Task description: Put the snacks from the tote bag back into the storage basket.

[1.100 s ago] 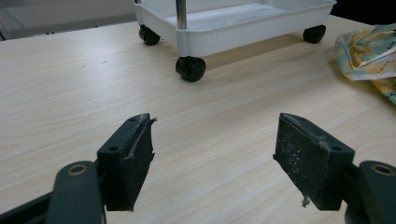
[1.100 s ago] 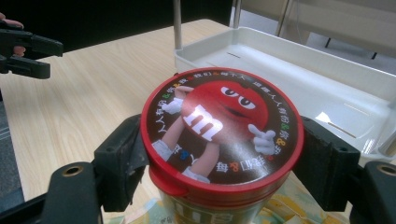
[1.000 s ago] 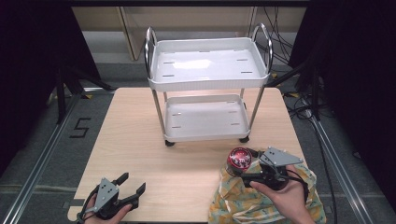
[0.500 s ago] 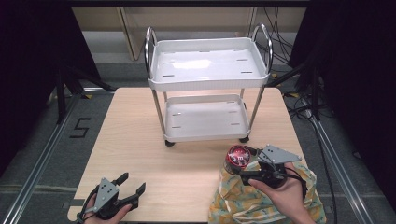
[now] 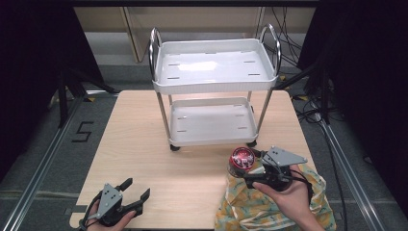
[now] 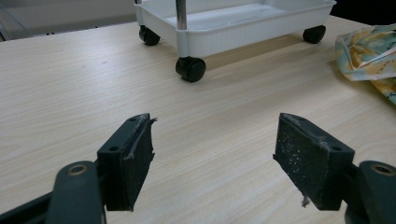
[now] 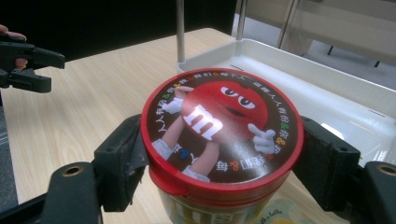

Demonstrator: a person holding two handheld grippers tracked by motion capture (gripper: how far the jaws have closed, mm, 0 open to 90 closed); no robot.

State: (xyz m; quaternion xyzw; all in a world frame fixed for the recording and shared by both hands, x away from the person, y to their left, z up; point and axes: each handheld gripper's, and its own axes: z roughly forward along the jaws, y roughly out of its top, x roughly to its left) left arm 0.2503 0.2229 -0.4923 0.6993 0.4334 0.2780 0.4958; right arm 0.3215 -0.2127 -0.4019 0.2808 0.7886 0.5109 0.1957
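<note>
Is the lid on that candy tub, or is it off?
On. The red lid sits flat and closed over the candy tub, held between the right gripper fingers.

The cart [image 5: 214,91] stands at the far middle of the table [image 5: 144,139]. Bare tabletop lies open left of the cart and along its near side. The patterned cloth [image 5: 274,207] occupies the near right corner, near the cart's right front wheel [image 5: 251,143].
</note>
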